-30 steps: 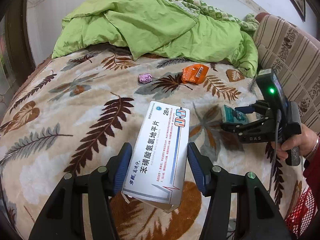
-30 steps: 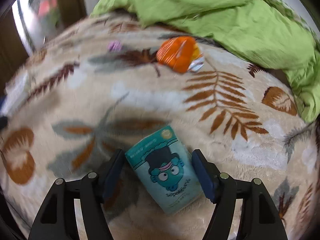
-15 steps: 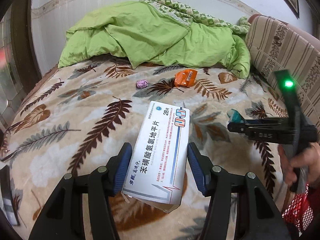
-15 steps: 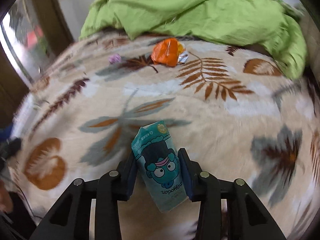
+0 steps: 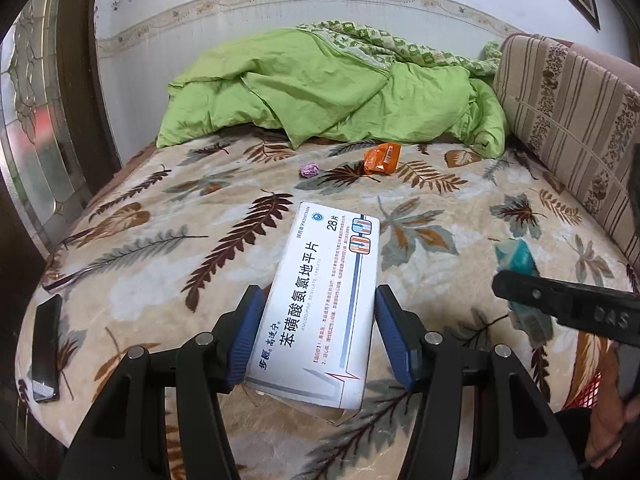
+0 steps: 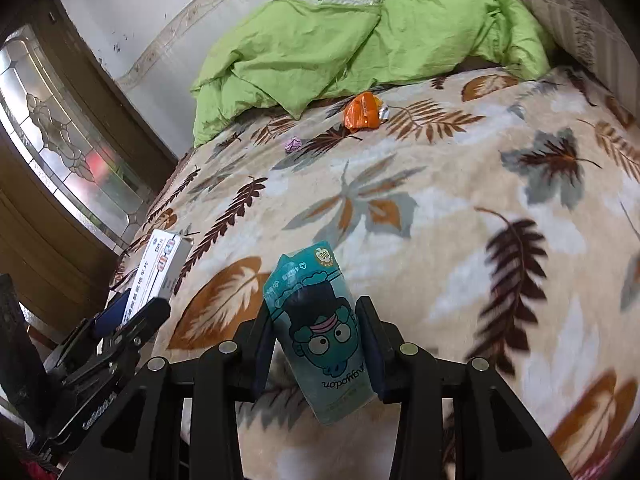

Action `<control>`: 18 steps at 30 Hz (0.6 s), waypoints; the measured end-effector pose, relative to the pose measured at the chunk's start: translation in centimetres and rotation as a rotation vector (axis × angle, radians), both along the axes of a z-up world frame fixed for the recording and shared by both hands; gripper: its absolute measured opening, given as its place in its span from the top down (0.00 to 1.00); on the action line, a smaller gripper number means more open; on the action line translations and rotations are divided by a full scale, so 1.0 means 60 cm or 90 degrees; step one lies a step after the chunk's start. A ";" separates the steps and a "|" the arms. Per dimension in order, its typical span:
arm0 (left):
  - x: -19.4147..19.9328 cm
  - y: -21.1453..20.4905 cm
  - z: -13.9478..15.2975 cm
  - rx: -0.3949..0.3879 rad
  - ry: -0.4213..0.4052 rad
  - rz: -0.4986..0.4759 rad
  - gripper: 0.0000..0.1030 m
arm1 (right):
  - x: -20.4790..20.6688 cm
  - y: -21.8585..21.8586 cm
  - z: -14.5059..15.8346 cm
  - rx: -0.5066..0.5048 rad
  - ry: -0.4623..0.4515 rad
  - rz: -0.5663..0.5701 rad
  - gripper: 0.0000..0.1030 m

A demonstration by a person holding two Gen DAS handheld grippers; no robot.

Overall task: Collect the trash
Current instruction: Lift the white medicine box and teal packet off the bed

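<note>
My left gripper (image 5: pixel 320 296) is shut on a white medicine box (image 5: pixel 332 256) with blue print, held above the leaf-patterned blanket (image 5: pixel 200 240). My right gripper (image 6: pixel 315 308) is shut on a teal snack packet (image 6: pixel 308 280) with a cartoon face, lifted off the bed. Each gripper shows in the other's view: the teal packet (image 5: pixel 516 256) at the right, the white box (image 6: pixel 160 264) at the lower left. An orange wrapper (image 5: pixel 382 158) (image 6: pixel 362 112) and a small purple crumpled wad (image 5: pixel 309 169) (image 6: pixel 293 144) lie far ahead on the blanket.
A green quilt (image 5: pixel 332 88) is piled at the far end of the bed. A striped cushion (image 5: pixel 568 120) lines the right side. A black flat device (image 5: pixel 46 344) lies at the bed's left edge. A red mesh basket (image 5: pixel 588 396) shows at lower right, beside a hand (image 5: pixel 612 420).
My right gripper closed on the teal packet, lifted it off the blanket and rolled. Both grippers drew back from the middle of the bed, the left still holding the white box.
</note>
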State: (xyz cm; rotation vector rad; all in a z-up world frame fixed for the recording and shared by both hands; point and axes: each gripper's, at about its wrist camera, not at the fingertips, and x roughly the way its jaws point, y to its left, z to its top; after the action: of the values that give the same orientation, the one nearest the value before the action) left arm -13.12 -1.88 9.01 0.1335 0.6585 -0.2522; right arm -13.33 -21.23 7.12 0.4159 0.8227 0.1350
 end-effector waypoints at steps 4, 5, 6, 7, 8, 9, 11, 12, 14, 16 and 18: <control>-0.004 -0.001 -0.003 0.006 -0.006 0.003 0.46 | -0.023 0.003 0.011 -0.016 -0.031 -0.027 0.59; -0.005 -0.001 -0.004 0.008 -0.007 0.004 0.46 | -0.027 0.002 0.012 -0.021 -0.033 -0.033 0.59; -0.005 -0.002 -0.006 0.010 -0.008 0.003 0.46 | -0.031 0.005 0.012 -0.025 -0.033 -0.039 0.59; -0.004 -0.002 -0.007 0.011 -0.007 0.004 0.46 | -0.033 0.005 0.012 -0.026 -0.033 -0.041 0.59; -0.002 0.000 -0.010 0.010 -0.006 0.005 0.46 | -0.036 0.007 0.013 -0.030 -0.037 -0.044 0.59; 0.000 0.000 -0.011 0.009 -0.004 0.005 0.46 | -0.040 0.014 0.016 -0.040 -0.043 -0.043 0.59; 0.003 0.001 -0.015 0.008 0.002 0.005 0.46 | -0.042 0.024 0.018 -0.057 -0.049 -0.039 0.59; 0.005 0.002 -0.017 0.008 0.002 0.006 0.46 | -0.042 0.030 0.019 -0.069 -0.050 -0.038 0.59; 0.006 0.003 -0.021 0.009 0.004 0.006 0.46 | -0.041 0.034 0.018 -0.075 -0.051 -0.033 0.59; 0.008 0.004 -0.022 0.010 0.003 0.006 0.46 | -0.036 0.034 0.016 -0.074 -0.049 -0.034 0.59; 0.007 0.003 -0.022 0.009 0.004 0.006 0.46 | -0.034 0.033 0.014 -0.074 -0.048 -0.035 0.59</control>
State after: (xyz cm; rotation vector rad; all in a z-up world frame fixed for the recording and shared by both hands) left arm -12.67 -1.68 7.70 0.1431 0.6671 -0.2387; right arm -15.38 -19.24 7.97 0.3222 0.7409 0.0507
